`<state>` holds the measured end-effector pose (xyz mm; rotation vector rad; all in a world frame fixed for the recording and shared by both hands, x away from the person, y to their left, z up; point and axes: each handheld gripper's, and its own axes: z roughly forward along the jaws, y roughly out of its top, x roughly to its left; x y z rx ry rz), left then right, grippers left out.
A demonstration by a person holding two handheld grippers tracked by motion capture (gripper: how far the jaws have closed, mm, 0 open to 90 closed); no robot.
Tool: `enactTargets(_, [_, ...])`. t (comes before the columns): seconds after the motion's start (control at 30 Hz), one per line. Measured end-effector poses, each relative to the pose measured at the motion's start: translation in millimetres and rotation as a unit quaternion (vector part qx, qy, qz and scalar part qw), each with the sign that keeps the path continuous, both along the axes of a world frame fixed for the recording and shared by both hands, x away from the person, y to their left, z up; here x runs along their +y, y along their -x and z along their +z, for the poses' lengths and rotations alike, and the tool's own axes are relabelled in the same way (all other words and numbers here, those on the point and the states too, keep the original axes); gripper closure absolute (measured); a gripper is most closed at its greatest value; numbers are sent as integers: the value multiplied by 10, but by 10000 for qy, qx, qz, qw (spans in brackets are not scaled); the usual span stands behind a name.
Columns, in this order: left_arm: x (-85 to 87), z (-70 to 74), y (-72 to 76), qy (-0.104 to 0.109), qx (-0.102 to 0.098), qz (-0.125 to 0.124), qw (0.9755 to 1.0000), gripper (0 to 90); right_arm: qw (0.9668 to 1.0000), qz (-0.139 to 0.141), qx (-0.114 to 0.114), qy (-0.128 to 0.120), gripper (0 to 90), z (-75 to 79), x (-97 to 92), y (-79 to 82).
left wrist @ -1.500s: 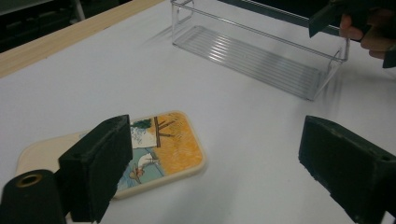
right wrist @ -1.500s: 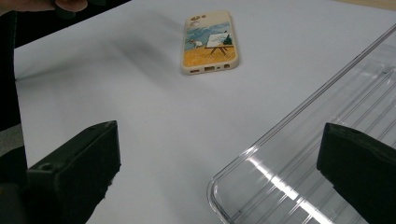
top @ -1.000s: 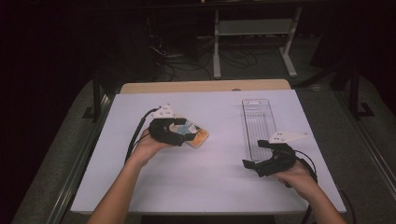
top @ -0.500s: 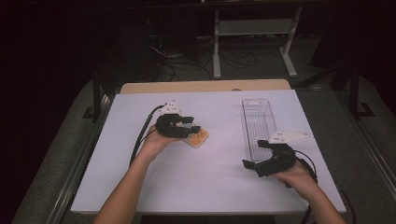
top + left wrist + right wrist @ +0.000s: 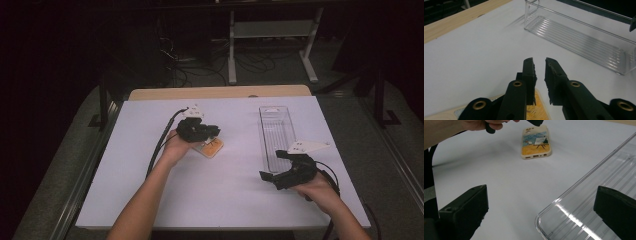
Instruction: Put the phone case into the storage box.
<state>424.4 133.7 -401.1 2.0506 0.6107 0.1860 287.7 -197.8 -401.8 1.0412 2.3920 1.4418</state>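
Glossy phone case [image 5: 535, 142] — ribbed clear tray [image 5: 275, 131].

A clear, glossy plastic tray [image 5: 276, 131] with a ribbed floor sits on matt white tabletop [image 5: 150, 190]. The phone case [image 5: 535, 142] looks smooth.

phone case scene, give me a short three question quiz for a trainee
1. True or false: the phone case lies inside the clear tray.
2. Which gripper is over the phone case? A) left gripper B) right gripper
3. Fill in: the right gripper's jaws stand wide ____ near the end of the tray.

Key
1. False: it lies flat on the white table, apart from the tray, which holds nothing.
2. A. Its jaws have just been closing, a narrow gap is left, and nothing shows between the tips.
3. open
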Motion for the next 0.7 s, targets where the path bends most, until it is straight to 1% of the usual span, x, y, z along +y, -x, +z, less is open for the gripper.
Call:
enactTargets(0.07, [-28, -33, -21, 22, 69, 37, 10000, 815, 10000, 0, 5, -1, 0, 0, -1, 0])
enactTargets(0.1, [-39, -47, -35, -4, 72, 43, 10000, 829, 10000, 1, 4, -2, 0, 0, -1, 1])
enactTargets(0.13, [-56, -63, -43, 33, 110, 61, 9999, 846, 10000, 2, 2, -1, 0, 0, -1, 1])
enactTargets(0.17, [-79, -82, -51, 113, 149, 96, 9998, 864, 10000, 14, -6, 10, 0, -1, -2, -1])
enactTargets(0.2, [-79, -92, -76, 16, 104, 27, 9999, 878, 10000, 13, -5, 11, 0, -1, -2, -1])
enactTargets(0.23, [-79, -92, -76, 16, 104, 27, 9999, 891, 10000, 12, -5, 10, 0, -1, -2, -1])
enactTargets(0.27, [-105, -122, -99, -11, 155, 30, 9999, 895, 10000, 13, -5, 8, 0, -1, -2, -1])
enactTargets(0.37, [-148, -166, -133, -118, 165, 30, 9998, 897, 10000, 11, -6, 3, 0, -1, -3, -1])
enactTargets(0.4, [-163, -180, -142, -146, 188, 53, 9997, 897, 10000, 14, -6, 6, 0, -1, -3, -1])
enactTargets(0.47, [-200, -214, -157, -124, 251, 109, 9995, 897, 10000, 12, -6, 2, 0, -1, -2, -1])
enactTargets(0.53, [-224, -245, -181, -223, 271, 123, 9993, 897, 10000, 16, -2, 0, 0, -1, -3, -2])
enactTargets(0.6, [-253, -280, -195, -256, 292, 156, 9991, 897, 10000, 16, 0, -2, 0, -1, -4, -2])
enactTargets(0.63, [-259, -297, -207, -329, 288, 146, 9989, 897, 10000, 19, -1, -4, 0, -1, -4, -2])
enactTargets(0.67, [-275, -316, -209, -307, 331, 184, 9988, 897, 10000, 18, -5, -6, 0, -1, -5, -3])
enactTargets(0.7, [-280, -330, -217, -345, 344, 177, 9987, 897, 10000, 19, -1, -11, 0, -1, -6, -4])
